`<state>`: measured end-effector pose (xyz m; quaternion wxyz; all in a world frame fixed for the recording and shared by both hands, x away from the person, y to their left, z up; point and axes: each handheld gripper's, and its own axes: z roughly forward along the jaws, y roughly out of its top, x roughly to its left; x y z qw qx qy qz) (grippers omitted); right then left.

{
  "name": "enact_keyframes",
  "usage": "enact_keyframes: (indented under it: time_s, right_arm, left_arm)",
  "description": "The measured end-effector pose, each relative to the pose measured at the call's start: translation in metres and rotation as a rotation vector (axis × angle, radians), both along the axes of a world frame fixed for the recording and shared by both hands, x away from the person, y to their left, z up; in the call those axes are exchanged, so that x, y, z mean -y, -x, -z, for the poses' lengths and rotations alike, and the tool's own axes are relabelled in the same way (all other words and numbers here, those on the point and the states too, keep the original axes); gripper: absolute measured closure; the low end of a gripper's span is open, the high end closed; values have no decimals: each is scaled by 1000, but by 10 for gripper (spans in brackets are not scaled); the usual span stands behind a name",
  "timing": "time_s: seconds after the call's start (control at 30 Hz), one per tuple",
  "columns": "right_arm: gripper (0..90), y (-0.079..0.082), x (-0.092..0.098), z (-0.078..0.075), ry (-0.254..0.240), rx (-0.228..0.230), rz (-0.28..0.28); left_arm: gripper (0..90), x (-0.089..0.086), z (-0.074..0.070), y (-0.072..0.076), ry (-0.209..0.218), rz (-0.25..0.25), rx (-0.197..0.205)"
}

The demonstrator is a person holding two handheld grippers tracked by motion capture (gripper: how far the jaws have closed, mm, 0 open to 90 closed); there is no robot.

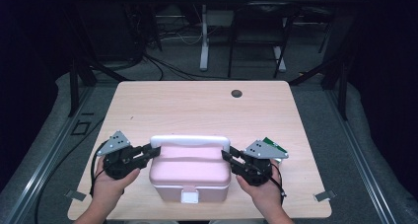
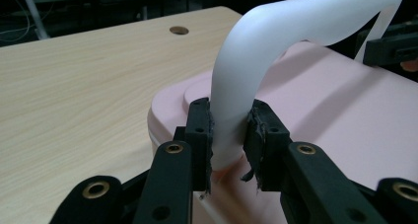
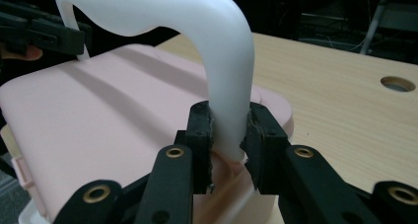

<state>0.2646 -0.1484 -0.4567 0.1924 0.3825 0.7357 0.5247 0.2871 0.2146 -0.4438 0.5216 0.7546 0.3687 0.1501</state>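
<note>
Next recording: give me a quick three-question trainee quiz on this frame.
1. True or false: the left gripper is clamped on the white handle.
2. The pink box is: A) open, B) closed with its lid on, C) tipped on its side.
3. What does the right gripper grip?

Key: 1 true. 2 B. 3 the handle's other end, near where it meets the lid.

The left gripper has its two black jaws clamped on the lower end of a white handle, the worn pads pressing its sides. The handle arches up and to the right over a pink box lid. The box sits on a pale wooden bench with a round hole near its far edge.
</note>
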Motion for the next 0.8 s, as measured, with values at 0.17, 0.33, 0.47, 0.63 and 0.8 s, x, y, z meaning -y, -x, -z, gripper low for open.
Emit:
enact_keyframes:
  time_s: [0.17,0.33,0.47,0.63,0.8]
  right_arm:
    - [741,-6,0,-12,-31,24,30]
    - [742,-8,0,-13,-50,18,39]
    - [742,-7,-1,-13,-43,12,44]
    - [742,-8,0,-14,-52,7,46]
    - [742,-10,0,-16,-58,6,42]
  left_arm:
    - [727,1,-13,-7,6,-9,-4]
    - [726,-1,-12,-10,21,-2,-15]
    - [718,-3,-12,-9,32,3,-25]
    - [718,-18,-17,3,30,1,-2]
    - [755,-37,-8,18,21,-12,-15]
